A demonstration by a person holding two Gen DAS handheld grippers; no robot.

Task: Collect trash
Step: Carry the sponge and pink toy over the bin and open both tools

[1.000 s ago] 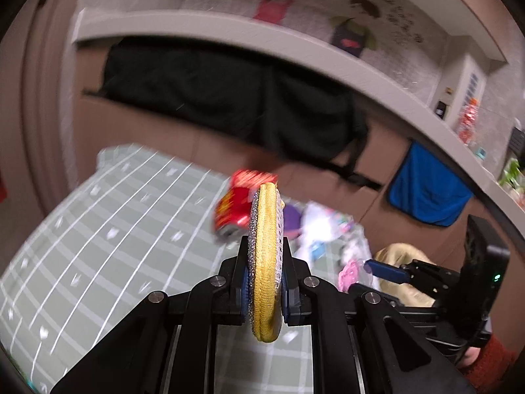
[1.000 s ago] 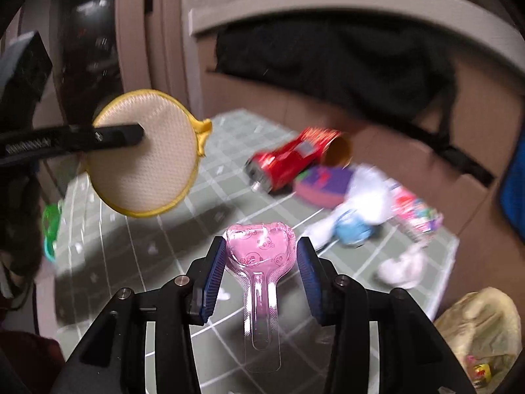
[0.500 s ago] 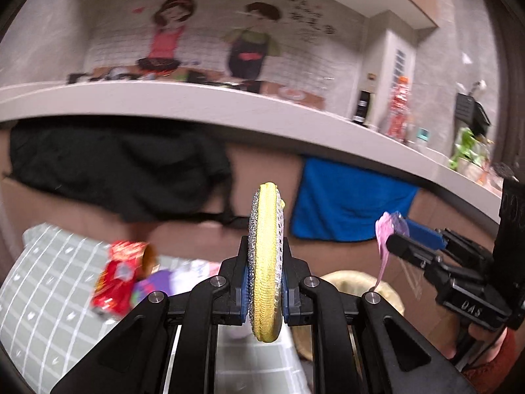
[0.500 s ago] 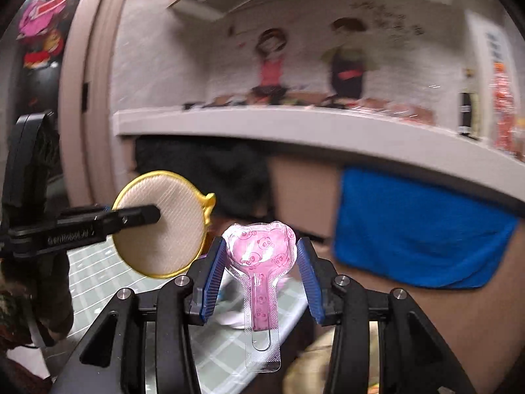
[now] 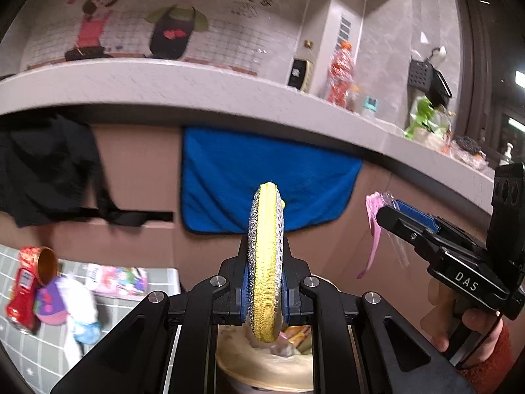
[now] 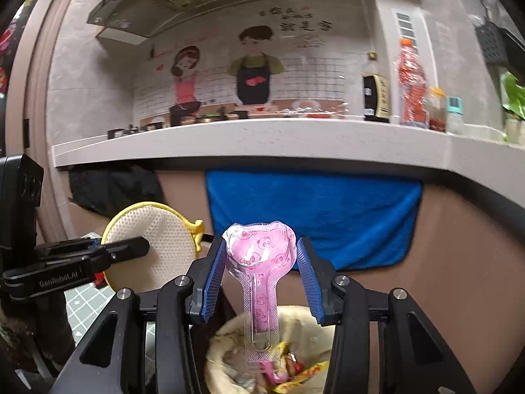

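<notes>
My left gripper [image 5: 265, 274] is shut on a round yellow scouring pad [image 5: 265, 256], held edge-on; the right wrist view shows the pad's flat face [image 6: 154, 246]. My right gripper [image 6: 261, 262] is shut on a pink heart-shaped lollipop wrapper [image 6: 261, 252], whose clear tail hangs down over a bin lined with a beige bag [image 6: 315, 335]. That bin [image 5: 262, 364] also lies just below the scouring pad, with wrappers inside. In the left wrist view the right gripper [image 5: 387, 210] comes in from the right, a hand behind it.
On a green grid mat [image 5: 39, 354] at the lower left lie a red can [image 5: 24, 290], a purple packet [image 5: 49, 302] and white and pink wrappers. A blue towel [image 5: 259, 190] and a black cloth [image 5: 46, 170] hang under a grey counter [image 5: 197, 92] carrying bottles.
Both grippers have swung right, away from the green mat, and now hang over the lined bin. Each still holds its item.
</notes>
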